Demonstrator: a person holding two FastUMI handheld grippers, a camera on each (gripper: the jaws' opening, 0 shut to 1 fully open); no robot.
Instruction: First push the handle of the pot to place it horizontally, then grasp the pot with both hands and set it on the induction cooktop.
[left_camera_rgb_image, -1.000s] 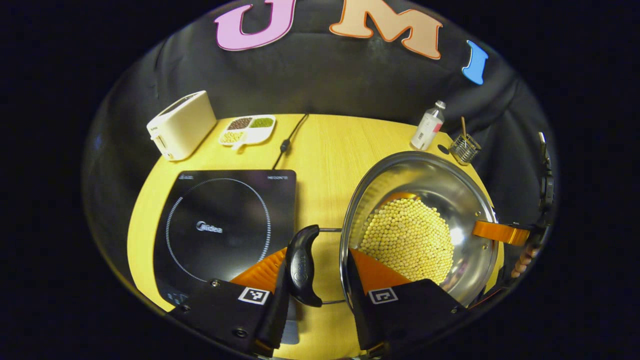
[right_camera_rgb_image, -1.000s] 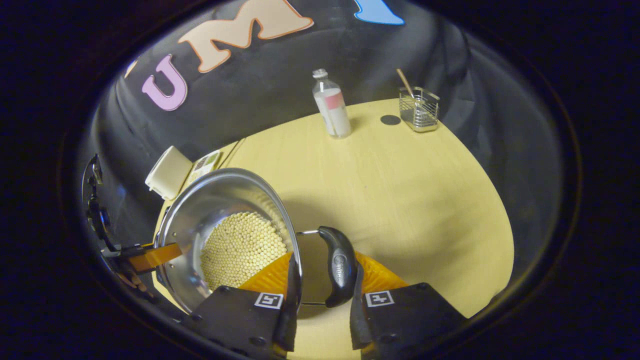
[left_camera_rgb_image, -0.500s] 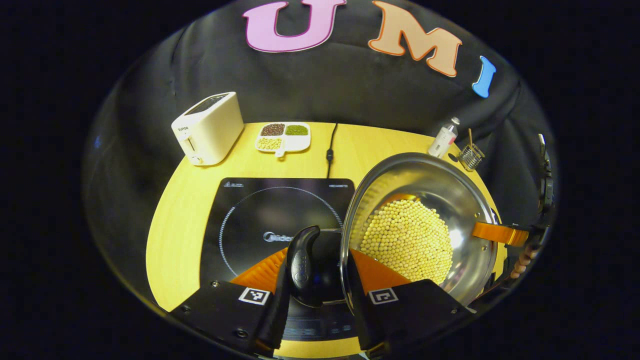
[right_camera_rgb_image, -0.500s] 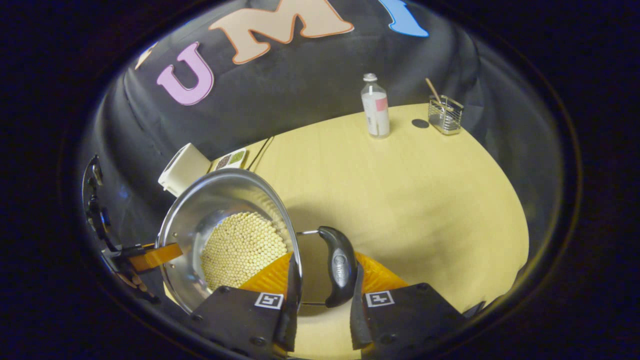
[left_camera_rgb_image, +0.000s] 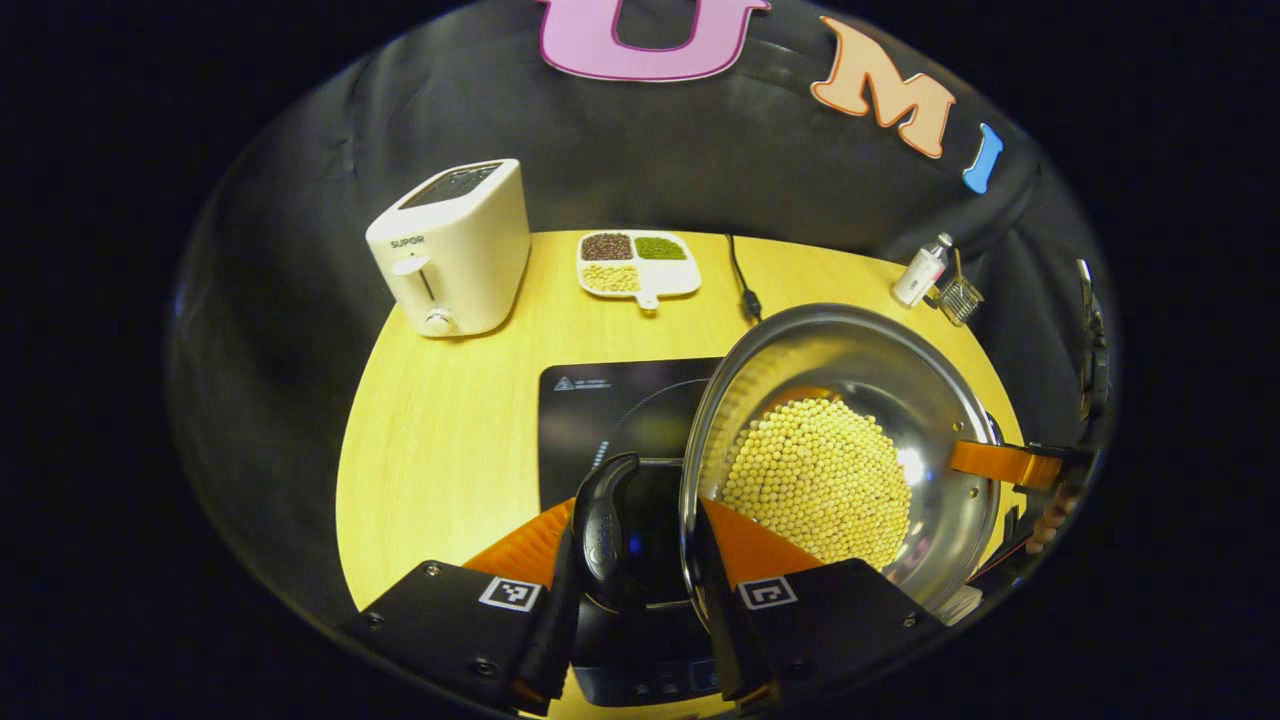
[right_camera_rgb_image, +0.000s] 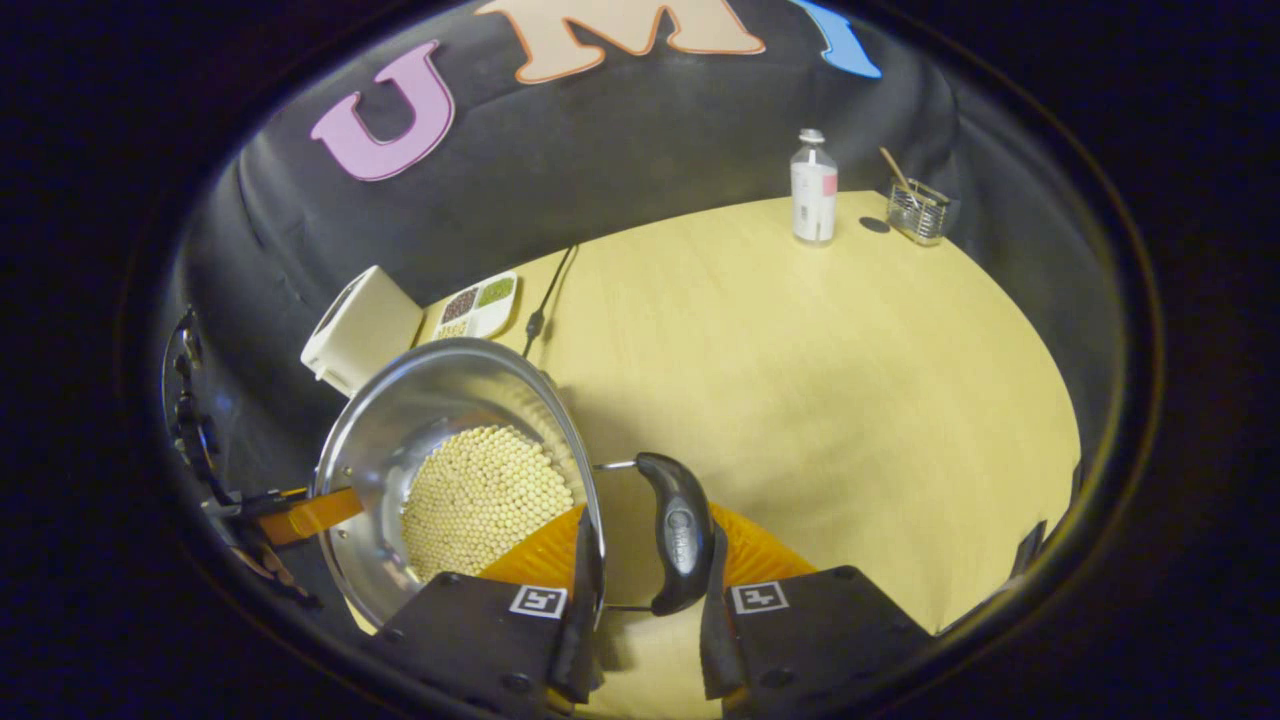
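left gripper view: left gripper (left_camera_rgb_image: 632, 560) straddles pot (left_camera_rgb_image: 850, 400) rim and black handle (left_camera_rgb_image: 602, 525), grip unclear
right gripper view: right gripper (right_camera_rgb_image: 642, 580) likewise, grip unclear
pot: above induction cooktop (left_camera_rgb_image: 600, 400)

Both views close above, sharing pot (left_camera_rgb_image: 840, 450)

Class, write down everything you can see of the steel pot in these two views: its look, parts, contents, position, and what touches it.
The pot is round, shiny steel, open-topped, holding a bed of pale yellow beans. On opposite sides a wire loop carries a dark curved handle. The left gripper grips one side, the right gripper the other, each with one finger inside the rim and one outside the handle. The pot sits partly over the black induction cooktop; whether it rests there is unclear.
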